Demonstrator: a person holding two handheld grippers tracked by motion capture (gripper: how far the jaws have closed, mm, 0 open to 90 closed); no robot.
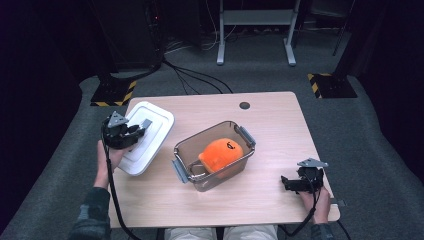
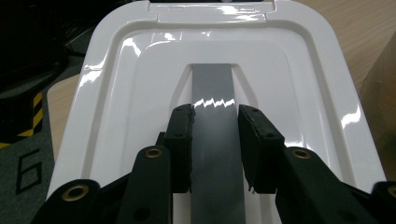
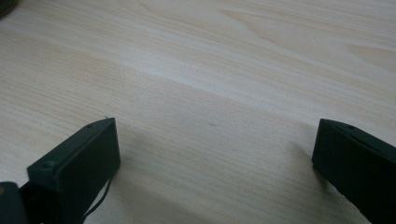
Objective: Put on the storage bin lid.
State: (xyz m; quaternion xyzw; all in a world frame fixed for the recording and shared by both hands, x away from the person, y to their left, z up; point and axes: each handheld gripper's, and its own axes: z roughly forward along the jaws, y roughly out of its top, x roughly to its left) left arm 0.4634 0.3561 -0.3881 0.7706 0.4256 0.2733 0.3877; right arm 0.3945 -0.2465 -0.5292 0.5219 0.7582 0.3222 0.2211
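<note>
A dim room with grey carpet is seen around a light wooden table; cables run across the floor beyond it, and yellow-and-black striped plates lie near the far corners. A small dark round hole is set into the tabletop near the far edge.

A white lid is seen at the table's left side, its near end overhanging the left edge. It is gripped by the left gripper, which is held in the person's left hand. In the left gripper view the lid is shown from above, with a grey handle strip running down its middle recess. The left gripper is pinched on this strip, one black jaw on each side of it.

A clear box with grey latches at both ends stands at the middle of the table, just beside the lid and turned at an angle. An orange plush toy is seen inside it.

The right gripper is held low at the table's near right corner, well apart from the box. In the right gripper view its jaws are spread wide over bare wood, with nothing between them.
</note>
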